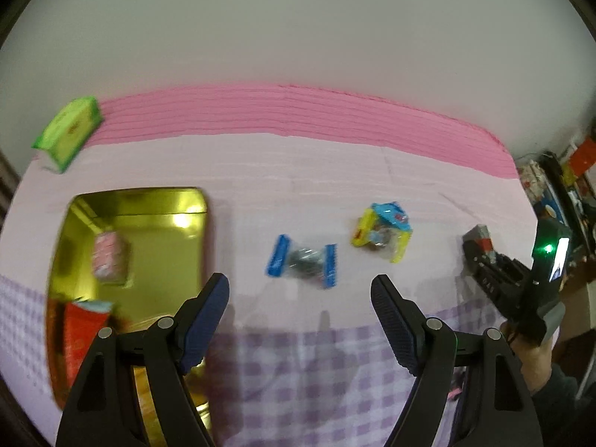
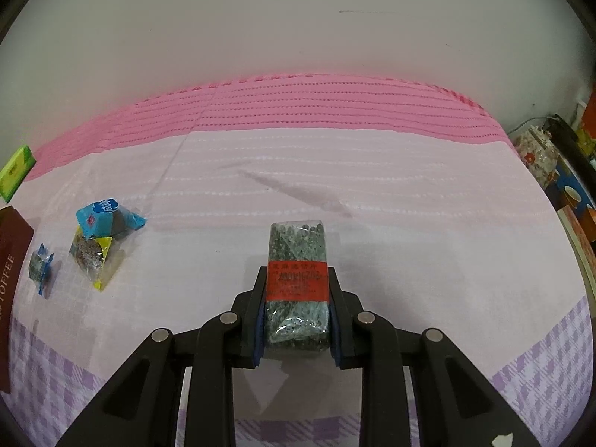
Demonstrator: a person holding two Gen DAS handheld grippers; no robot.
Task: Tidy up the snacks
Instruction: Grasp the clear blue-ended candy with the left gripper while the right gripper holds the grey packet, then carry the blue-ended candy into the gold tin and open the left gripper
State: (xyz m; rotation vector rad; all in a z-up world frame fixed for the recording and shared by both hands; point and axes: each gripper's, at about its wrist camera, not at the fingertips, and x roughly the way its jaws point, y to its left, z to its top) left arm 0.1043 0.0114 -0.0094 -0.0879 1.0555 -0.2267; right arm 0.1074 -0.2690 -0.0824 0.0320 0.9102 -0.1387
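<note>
Between right gripper (image 2: pixel 297 313) pads: seaweed bar (image 2: pixel 297 283).

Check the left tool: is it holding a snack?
No, the left tool stands open and empty above the cloth, with the blue-ended snack lying beyond its tips.

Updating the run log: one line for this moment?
left tongs: open, empty | right tongs: shut on seaweed bar | gold tin: holds two packets | loose: three packets

Even indoor light, fisheye bend, motion blur on the left view

Glare flares off the gold tin (image 1: pixel 130 246) left of the left gripper's fingers (image 1: pixel 208 309); soft shadows fall beneath them, and black vignette rounds every corner.
</note>
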